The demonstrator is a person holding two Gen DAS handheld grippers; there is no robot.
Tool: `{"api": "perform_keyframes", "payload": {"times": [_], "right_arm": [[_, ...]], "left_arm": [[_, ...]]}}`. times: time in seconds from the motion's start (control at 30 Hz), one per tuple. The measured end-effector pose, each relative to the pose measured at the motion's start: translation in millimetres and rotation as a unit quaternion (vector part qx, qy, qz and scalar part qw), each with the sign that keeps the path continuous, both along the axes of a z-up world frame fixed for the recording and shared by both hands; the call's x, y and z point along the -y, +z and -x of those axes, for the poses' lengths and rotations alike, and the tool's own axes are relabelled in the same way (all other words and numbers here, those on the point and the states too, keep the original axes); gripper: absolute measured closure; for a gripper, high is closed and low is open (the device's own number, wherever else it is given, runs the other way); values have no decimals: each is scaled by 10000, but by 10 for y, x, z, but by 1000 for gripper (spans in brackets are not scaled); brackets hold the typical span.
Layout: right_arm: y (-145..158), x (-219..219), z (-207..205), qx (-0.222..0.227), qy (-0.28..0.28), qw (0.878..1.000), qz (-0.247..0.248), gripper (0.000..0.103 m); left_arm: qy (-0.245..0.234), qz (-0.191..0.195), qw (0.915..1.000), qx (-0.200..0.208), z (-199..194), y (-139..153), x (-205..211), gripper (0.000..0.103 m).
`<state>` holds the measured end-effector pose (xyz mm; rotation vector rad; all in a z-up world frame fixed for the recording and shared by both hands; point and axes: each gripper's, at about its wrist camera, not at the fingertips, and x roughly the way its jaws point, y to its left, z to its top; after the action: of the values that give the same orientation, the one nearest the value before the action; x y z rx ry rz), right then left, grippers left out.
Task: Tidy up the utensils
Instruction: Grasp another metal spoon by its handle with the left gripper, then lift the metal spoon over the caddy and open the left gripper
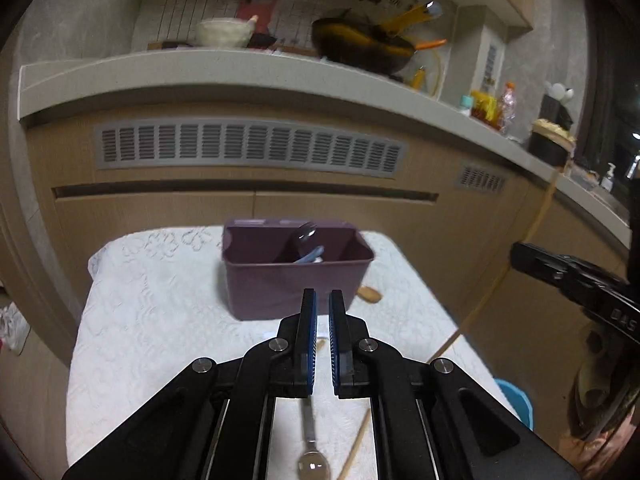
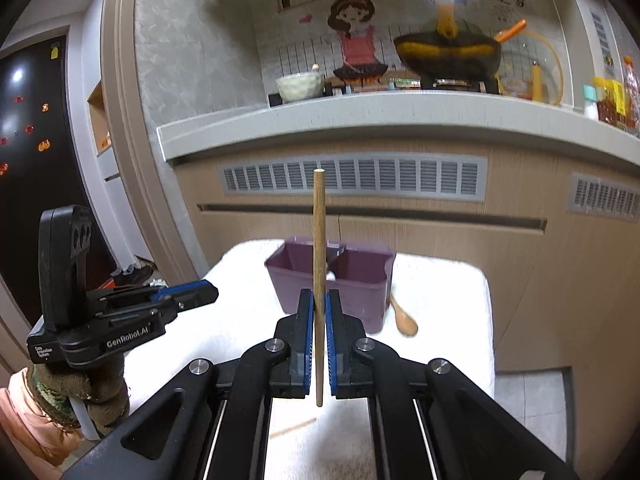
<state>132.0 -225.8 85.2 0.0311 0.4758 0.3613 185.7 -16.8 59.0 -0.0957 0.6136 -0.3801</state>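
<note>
The right gripper (image 2: 319, 312) clamps a chopstick (image 2: 319, 240) upright near the purple bin (image 2: 360, 292) — pinched low, it could pivot and miss. The left gripper (image 1: 322, 312), jaws narrow and empty, hovers above a metal spoon (image 1: 312, 456) on the bench (image 1: 160, 320).

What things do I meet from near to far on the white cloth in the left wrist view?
Metal spoon → left gripper with its fingers close together and nothing between them → purple bin holding a fork.
</note>
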Motion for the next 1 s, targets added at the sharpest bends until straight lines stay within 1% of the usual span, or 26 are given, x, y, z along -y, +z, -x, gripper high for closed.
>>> {"api": "perform_keyframes", "payload": {"times": [0.07, 0.1, 0.13, 0.17, 0.2, 0.33, 0.37, 0.47, 0.5, 0.57, 0.6, 0.67, 0.7, 0.77, 0.83, 0.93, 1.0], "right_arm": [[-39, -29, -34, -59, 25, 10000, 60, 97], [-71, -38, -44, -95, 28, 9999, 83, 97], [-131, -52, -73, -187, 38, 9998, 102, 97], [-177, -61, -96, -258, 44, 9996, 98, 97], [-232, -67, -117, -333, 49, 9994, 92, 97], [-444, -81, -193, -635, 58, 9979, 124, 97], [-480, -82, -201, -686, 60, 9975, 139, 97], [-562, -73, -202, -774, 61, 9969, 140, 97], [-575, -67, -199, -783, 64, 9968, 137, 97], [-607, -57, -199, -814, 74, 9966, 119, 97], [-620, -53, -202, -827, 81, 9965, 109, 97], [-636, -51, -200, -838, 87, 9964, 99, 97], [-637, -51, -204, -840, 85, 9964, 96, 97], [-641, -45, -205, -852, 82, 9963, 58, 97], [-637, -36, -184, -844, 66, 9964, 46, 97], [-623, -25, -161, -825, 25, 9965, 93, 97], [-607, -25, -152, -819, -4, 9966, 126, 97]], "left_arm": [[63, -224, 9985, -503, -176, -167, -4, 94], [62, -247, 9970, -726, -233, -277, -14, 89], [5, -271, 9936, -1101, -312, -445, 6, 75], [-48, -283, 9904, -1355, -367, -590, 25, 68], [-70, -299, 9883, -1492, -401, -712, 53, 61], [-261, -434, 9802, -1915, -522, -1125, 235, 61], [-280, -547, 9784, -1972, -549, -1213, 298, 61], [-368, -853, 9740, -2067, -638, -1365, 453, 62], [-382, -952, 9719, -2116, -665, -1409, 513, 63], [-389, -1006, 9682, -2258, -739, -1502, 581, 68], [-357, -1008, 9685, -2249, -772, -1528, 596, 68], [-334, -1127, 9693, -2159, -815, -1520, 639, 78], [-287, -1209, 9702, -2079, -822, -1533, 650, 90], [-274, -1248, 9723, -1957, -807, -1532, 645, 91], [-278, -1139, 9762, -1824, -709, -1486, 609, 91], [-285, -815, 9861, -1420, -454, -1262, 498, 91], [-246, -634, 9923, -1035, -262, -1053, 429, 91]]}}
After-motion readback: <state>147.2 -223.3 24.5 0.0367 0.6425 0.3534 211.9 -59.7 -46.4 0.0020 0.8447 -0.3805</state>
